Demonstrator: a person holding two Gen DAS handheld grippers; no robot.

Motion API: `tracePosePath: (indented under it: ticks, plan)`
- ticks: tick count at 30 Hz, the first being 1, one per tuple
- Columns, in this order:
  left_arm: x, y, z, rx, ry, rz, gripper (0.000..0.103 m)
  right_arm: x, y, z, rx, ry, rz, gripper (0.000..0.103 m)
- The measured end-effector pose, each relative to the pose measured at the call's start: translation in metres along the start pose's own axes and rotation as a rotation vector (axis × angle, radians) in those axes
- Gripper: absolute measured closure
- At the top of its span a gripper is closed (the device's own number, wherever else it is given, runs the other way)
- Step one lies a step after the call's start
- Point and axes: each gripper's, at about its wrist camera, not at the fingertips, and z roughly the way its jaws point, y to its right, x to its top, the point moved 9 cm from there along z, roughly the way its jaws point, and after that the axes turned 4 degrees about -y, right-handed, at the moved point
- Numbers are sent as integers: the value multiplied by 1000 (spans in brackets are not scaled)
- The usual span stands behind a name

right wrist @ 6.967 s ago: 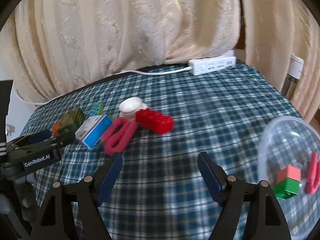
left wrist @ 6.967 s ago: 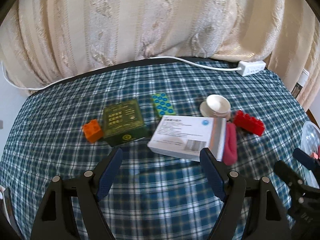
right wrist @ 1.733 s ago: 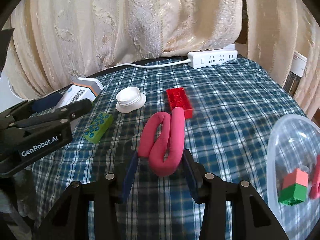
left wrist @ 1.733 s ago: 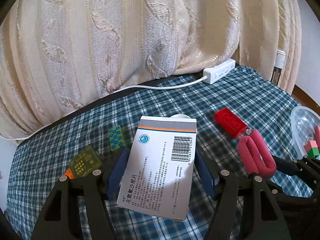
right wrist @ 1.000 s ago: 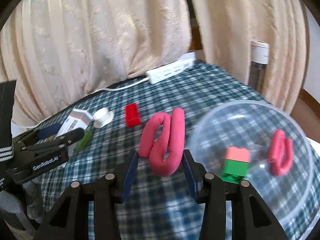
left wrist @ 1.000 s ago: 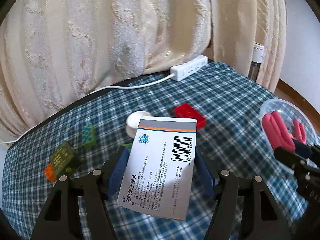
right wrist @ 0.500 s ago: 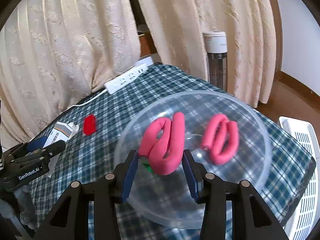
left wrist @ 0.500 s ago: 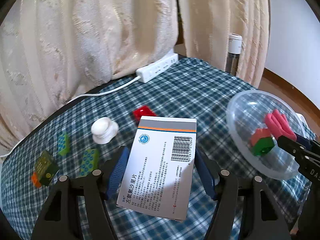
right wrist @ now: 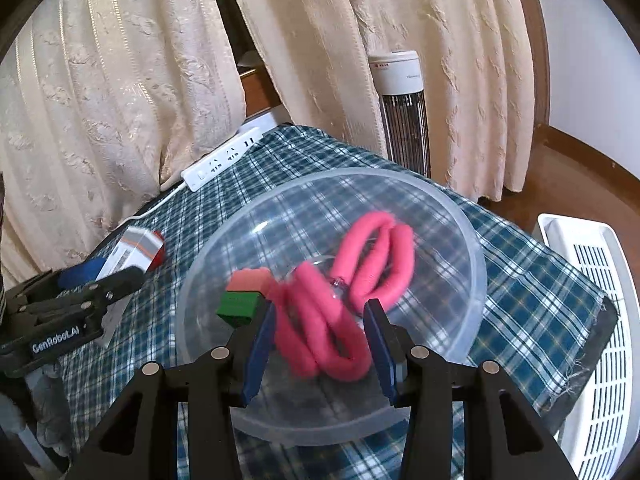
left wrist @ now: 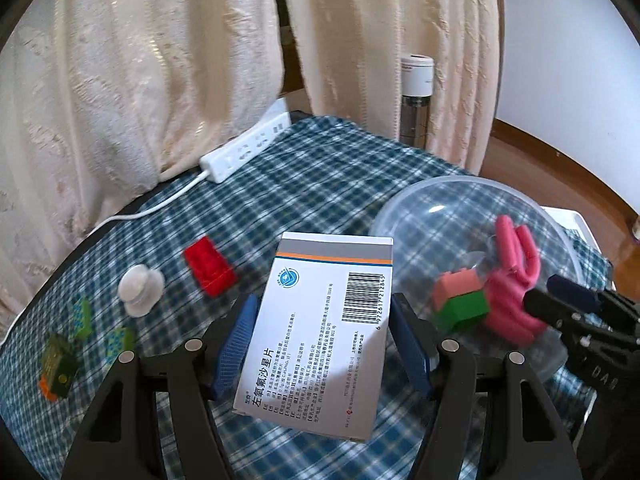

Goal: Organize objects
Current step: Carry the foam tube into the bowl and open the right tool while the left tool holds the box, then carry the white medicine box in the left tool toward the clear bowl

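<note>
My left gripper (left wrist: 322, 344) is shut on a white medicine box (left wrist: 320, 332), held upright above the plaid cloth just left of the clear plastic bowl (left wrist: 460, 184). My right gripper (right wrist: 320, 344) reaches down inside the bowl (right wrist: 476, 280), shut on a pink foam loop (right wrist: 320, 336) that is blurred and tilted. A second pink loop (right wrist: 380, 256) and a pink-on-green brick (right wrist: 244, 292) lie in the bowl. In the left wrist view the right gripper (left wrist: 560, 304) shows at the bowl's near side.
On the cloth to the left lie a red brick (left wrist: 209, 271), a white knob (left wrist: 140, 289), green dotted bricks (left wrist: 118, 340) and a dark green box (left wrist: 60, 360). A power strip (left wrist: 248, 146) lies by the curtain. A tower heater (right wrist: 402, 108) and a white basket (right wrist: 592, 320) stand beyond the table's right edge.
Both grippers have swung right toward the bowl. The right one has gone down into it with its pink loop, which now leans over. The left still holds the box.
</note>
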Motion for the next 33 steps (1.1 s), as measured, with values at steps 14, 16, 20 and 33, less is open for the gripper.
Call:
tracePosePath:
  ticks: [14,16,20,33]
  plan:
    - [24,43,25,-107,-22,31,35,-2,6,0,14,0,-21,53]
    - [27,47,29,-125,-27,30,34,-1,7,-1,15,0,-19,51]
    - [32,55,36,-160,-38,30,33,0,8,0,15,2,-12,49]
    - [32,38,26,-168,-20,-36,26,2,7,1,20,9,-8,44]
